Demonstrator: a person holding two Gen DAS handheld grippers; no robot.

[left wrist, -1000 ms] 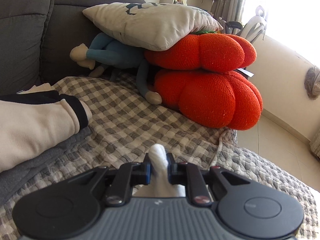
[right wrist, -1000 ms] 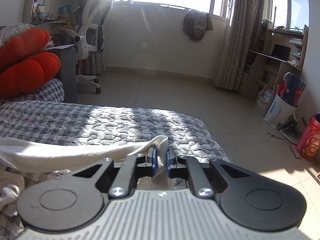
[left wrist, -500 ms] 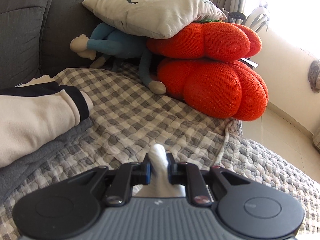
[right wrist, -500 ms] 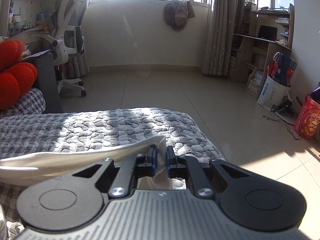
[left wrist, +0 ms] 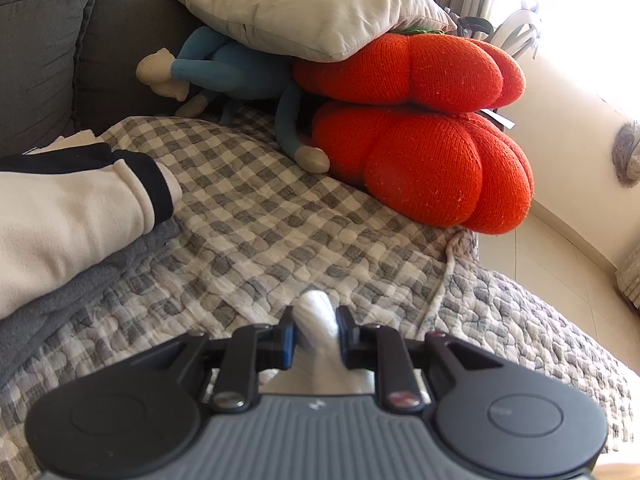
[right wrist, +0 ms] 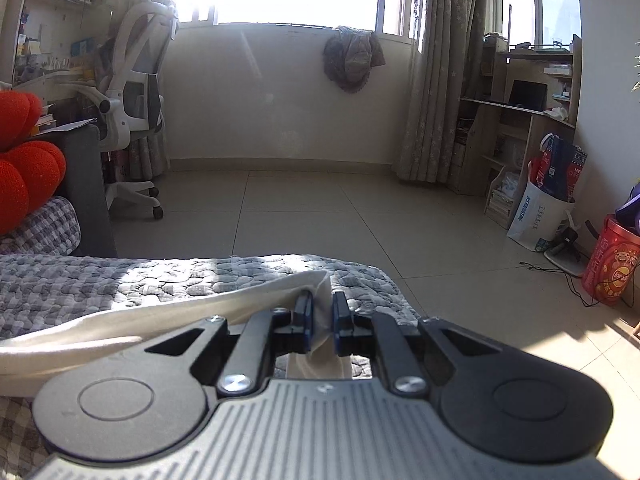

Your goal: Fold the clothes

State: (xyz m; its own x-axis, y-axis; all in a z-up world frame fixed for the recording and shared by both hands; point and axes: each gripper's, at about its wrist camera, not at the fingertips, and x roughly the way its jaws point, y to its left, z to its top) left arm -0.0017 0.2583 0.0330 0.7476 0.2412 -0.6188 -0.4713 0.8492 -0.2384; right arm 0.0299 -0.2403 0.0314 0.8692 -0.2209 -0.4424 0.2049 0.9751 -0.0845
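A white garment [right wrist: 168, 316] stretches across the quilted sofa cover [right wrist: 120, 280] from the left edge to my right gripper [right wrist: 320, 312], which is shut on its corner near the cover's front edge. In the left wrist view, a bunched fold of the same white garment [left wrist: 316, 316] stands between the fingers of my left gripper [left wrist: 316, 332]. Its jaws are opening, and the cloth still fills the gap and touches both pads. A cream sleeve with a black cuff [left wrist: 80, 208] lies on a grey garment [left wrist: 80, 280] at the left.
Two orange pumpkin cushions [left wrist: 420, 128], a grey pillow [left wrist: 312, 4] and a blue soft toy [left wrist: 232, 72] are stacked against the dark sofa back [left wrist: 40, 40]. Beyond the sofa edge are tiled floor [right wrist: 360, 208], a white office chair [right wrist: 136, 92], shelves and bags [right wrist: 548, 196].
The left gripper's jaws have spread a little around the white fold. The right gripper has swung right with the garment corner, and less of the orange cushions shows in its view.
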